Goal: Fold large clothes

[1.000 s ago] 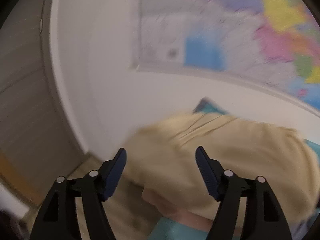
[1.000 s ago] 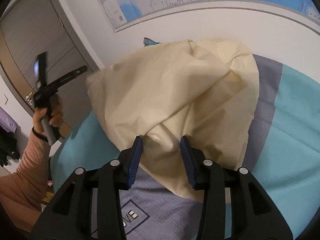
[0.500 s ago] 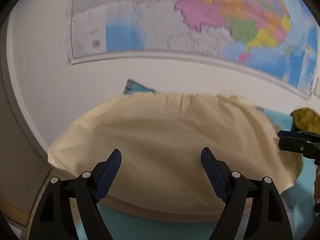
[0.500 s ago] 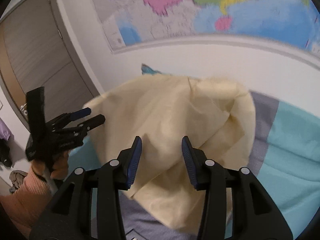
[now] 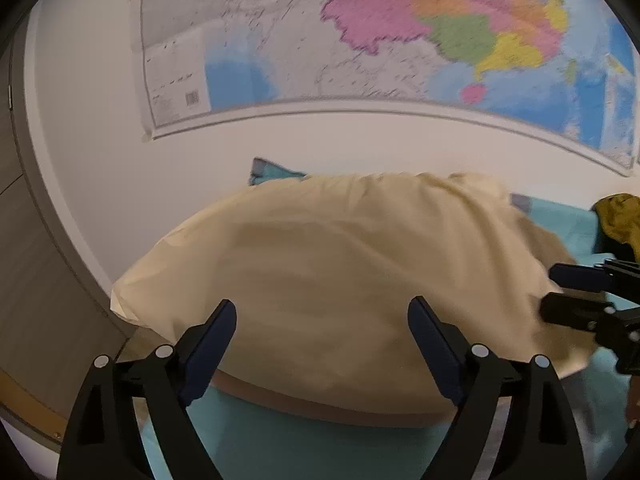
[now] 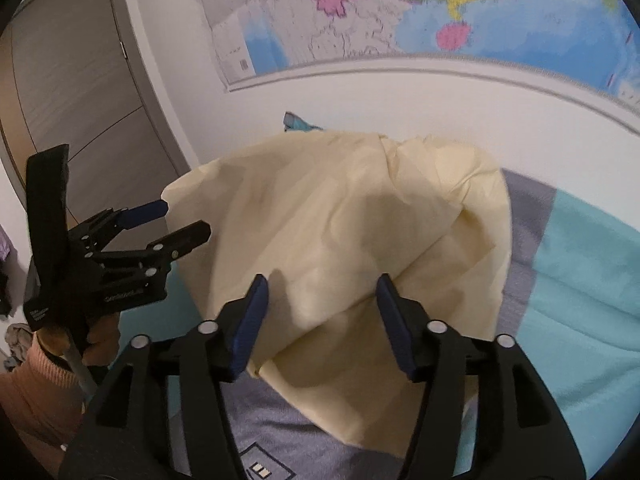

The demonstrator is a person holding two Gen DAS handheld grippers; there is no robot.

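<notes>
On the bed (image 6: 580,280), over its teal and grey-purple cover, the pale yellow garment (image 6: 340,240) lay in a loose heap, folded over itself with a few soft creases and a big flap doubled across the middle. Smooth thin fabric, no print that I could see, and its far edge reached nearly up to the white wall under the big map (image 5: 400,40). A mustard-coloured cloth (image 5: 618,220) sat further along the bed, apart from it.

The left hand-held gripper (image 5: 322,340) hung over the near edge of the garment with its jaws spread wide and nothing between them; they had just been opening a bit more. The right hand-held gripper (image 6: 320,316) had just been opening too. A second earlier its jaws were narrow with a bunch of the yellow fabric between them; now they stood well apart and the pads weren't pressing on the cloth, which just lay below them.

Compared with a second ago, the left one had swung in from the door side to beside the garment's left edge, and the garment had settled flatter on the bed.
</notes>
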